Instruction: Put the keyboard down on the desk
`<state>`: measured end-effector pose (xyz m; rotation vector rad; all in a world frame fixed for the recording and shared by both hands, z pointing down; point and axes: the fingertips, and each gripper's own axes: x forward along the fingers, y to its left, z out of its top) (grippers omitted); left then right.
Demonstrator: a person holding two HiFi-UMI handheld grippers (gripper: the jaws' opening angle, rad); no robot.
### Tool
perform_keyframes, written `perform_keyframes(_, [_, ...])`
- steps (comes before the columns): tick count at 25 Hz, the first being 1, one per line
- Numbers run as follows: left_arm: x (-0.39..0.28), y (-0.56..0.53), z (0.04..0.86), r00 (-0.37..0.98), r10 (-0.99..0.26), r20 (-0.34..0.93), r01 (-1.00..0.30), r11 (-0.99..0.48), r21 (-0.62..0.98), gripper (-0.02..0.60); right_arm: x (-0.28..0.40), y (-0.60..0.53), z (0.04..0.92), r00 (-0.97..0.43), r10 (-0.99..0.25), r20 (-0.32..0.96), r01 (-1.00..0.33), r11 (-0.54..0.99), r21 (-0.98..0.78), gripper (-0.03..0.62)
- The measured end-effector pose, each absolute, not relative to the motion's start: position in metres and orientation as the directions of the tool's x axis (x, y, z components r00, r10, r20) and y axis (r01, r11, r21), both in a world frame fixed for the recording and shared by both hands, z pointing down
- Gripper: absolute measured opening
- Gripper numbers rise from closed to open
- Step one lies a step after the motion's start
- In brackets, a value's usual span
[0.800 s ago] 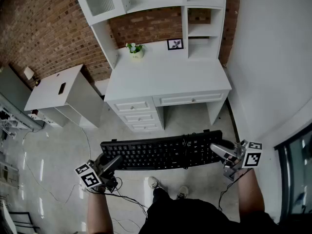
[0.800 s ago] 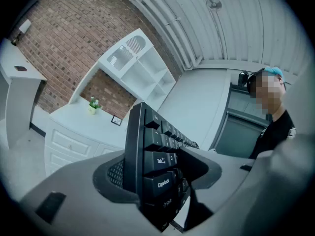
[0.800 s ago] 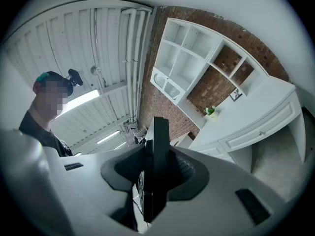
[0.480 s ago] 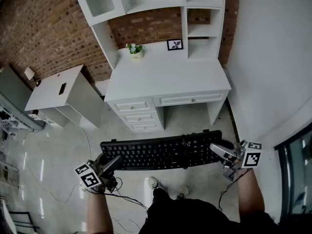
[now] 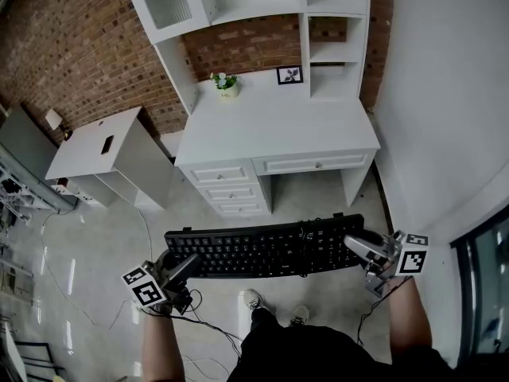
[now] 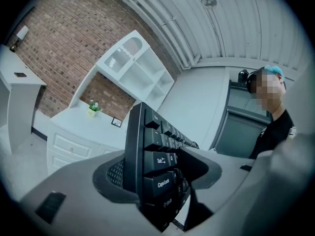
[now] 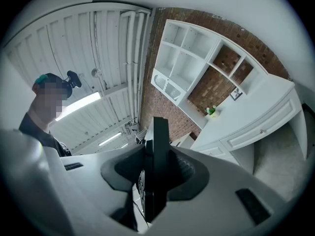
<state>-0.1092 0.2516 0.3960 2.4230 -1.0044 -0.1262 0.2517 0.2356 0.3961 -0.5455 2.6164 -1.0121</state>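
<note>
Keyboard [image 5: 266, 247] sits in the lower middle of the head view, long axis running left to right, keys up, over the floor and well short of the white desk [image 5: 270, 126] at upper centre. Left gripper [image 5: 184, 263] is clamped on its left end, right gripper [image 5: 355, 245] on the right end. Tab, Caps Lock and Shift are readable in the left gripper view.

A brick wall [image 5: 71, 46], white side cabinet [image 5: 95, 146], and glossy floor [image 5: 87, 245], possibly tiled.
</note>
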Motion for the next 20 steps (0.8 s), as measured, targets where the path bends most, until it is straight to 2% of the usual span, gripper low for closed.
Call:
perform_keyframes(13, [-0.093, 0.24, 0.375, 0.73, -0.674, 0.11, -0.639, -0.618, 0.458, 0.284, 0.268, 0.228, 0.386, -0.874, -0.458, -0.165, -0.231, 0.689, -0.687, 0.14])
perform_keyframes(20, [-0.107, 0.209, 0.367, 0.736, -0.671, 0.091, -0.633, -0.633, 0.446, 0.284, 0.254, 0.201, 0.376, -0.873, -0.459, -0.163, -0.24, 0.697, -0.676, 0.139])
